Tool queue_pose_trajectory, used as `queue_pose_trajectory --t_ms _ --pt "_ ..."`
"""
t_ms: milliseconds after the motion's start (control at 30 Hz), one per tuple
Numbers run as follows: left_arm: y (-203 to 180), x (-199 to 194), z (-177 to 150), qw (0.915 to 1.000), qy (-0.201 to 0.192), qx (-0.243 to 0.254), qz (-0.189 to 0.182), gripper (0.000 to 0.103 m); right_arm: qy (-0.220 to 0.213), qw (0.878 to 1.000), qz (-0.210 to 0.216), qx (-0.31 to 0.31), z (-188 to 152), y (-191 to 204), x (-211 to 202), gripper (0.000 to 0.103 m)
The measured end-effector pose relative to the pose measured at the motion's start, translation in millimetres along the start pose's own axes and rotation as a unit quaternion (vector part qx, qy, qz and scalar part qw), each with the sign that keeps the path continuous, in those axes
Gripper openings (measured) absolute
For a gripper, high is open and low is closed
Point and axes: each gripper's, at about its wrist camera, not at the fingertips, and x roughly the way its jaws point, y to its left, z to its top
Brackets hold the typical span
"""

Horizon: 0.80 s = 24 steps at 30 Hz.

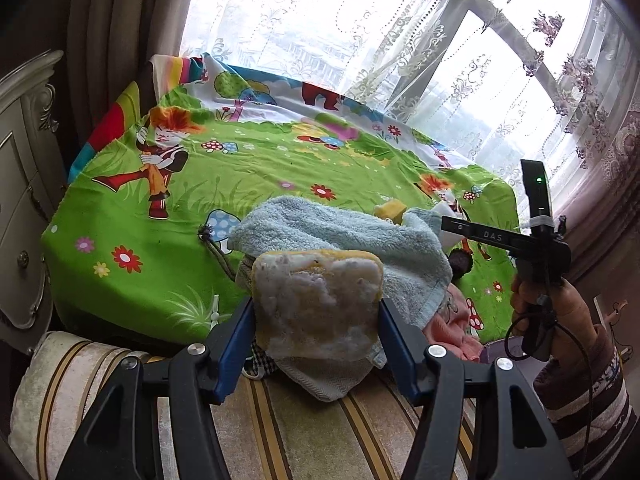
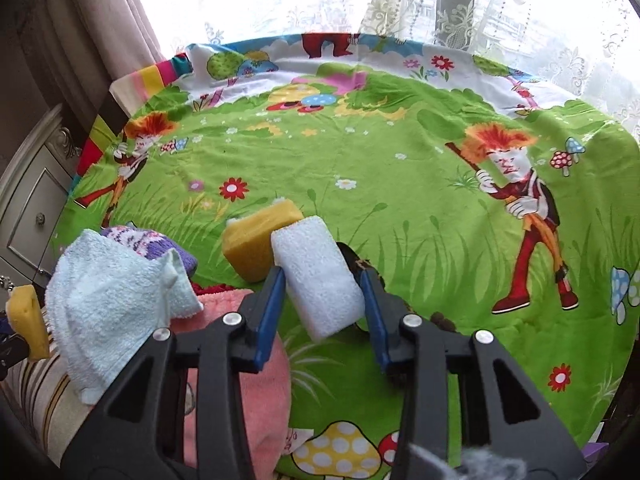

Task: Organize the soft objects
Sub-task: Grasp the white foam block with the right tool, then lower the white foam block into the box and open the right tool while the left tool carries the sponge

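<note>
Green cartoon-print cloth (image 2: 360, 184) covers the surface, its far edge running under lace curtains (image 2: 500, 12) at the window and its left edge ending beside a carved white cabinet (image 1: 24, 208). Most of the cloth lies bare from the middle out to the far and right edges; the soft things crowd the near-left corner, where the cloth drops to a striped cushion (image 1: 300, 432).

The left gripper (image 1: 318, 312) is clamped on a worn yellow-and-white sponge (image 1: 318, 304), held upright over the near edge, blue pads pressing both sides. Just behind it a light blue towel (image 1: 340, 236) is heaped, with a pink cloth (image 1: 452, 324) beneath its right side.

The right gripper (image 2: 324, 292) is closed on a white sponge (image 2: 320, 280), tilted lengthwise between the pads above the near-left part of the cloth. A yellow sponge (image 2: 256, 240) lies on the cloth touching the white one's left side. A purple patterned knit (image 2: 144, 240) shows behind the towel.

In the left wrist view the person's right hand (image 1: 540, 300), in a striped sleeve (image 1: 588, 380), grips the right tool's handle near the surface's right edge, its arm raised and angled inward.
</note>
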Motion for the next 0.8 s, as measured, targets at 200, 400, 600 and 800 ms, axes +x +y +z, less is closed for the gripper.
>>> queue_pose_trajectory --t_ms 200,400,600,800 --pt "-23.8 -12.0 0.8 0.9994 -0.016 0.025 -0.019 0.062 -0.062 0.997 -0.01 0.038 -12.5 -32.1 -81.4 0.043" --pt "-68.2 -13.2 -7.6 0.9959 -0.013 0.073 -0.051 0.062 -0.092 0.991 -0.027 0.099 -68.1 -77.3 -152.9 0.043" --pt "-132.1 2.5 -27.2 0.9844 0.018 0.142 -0.103 0.061 -0.065 0.98 -0.047 0.184 -149.9 -124.8 -175.3 0.043" --pt "-199.2 30.3 -50.6 0.967 0.064 0.202 -0.141 0.061 -0.016 0.954 -0.047 0.295 -238.1 -174.0 -163.2 0.043"
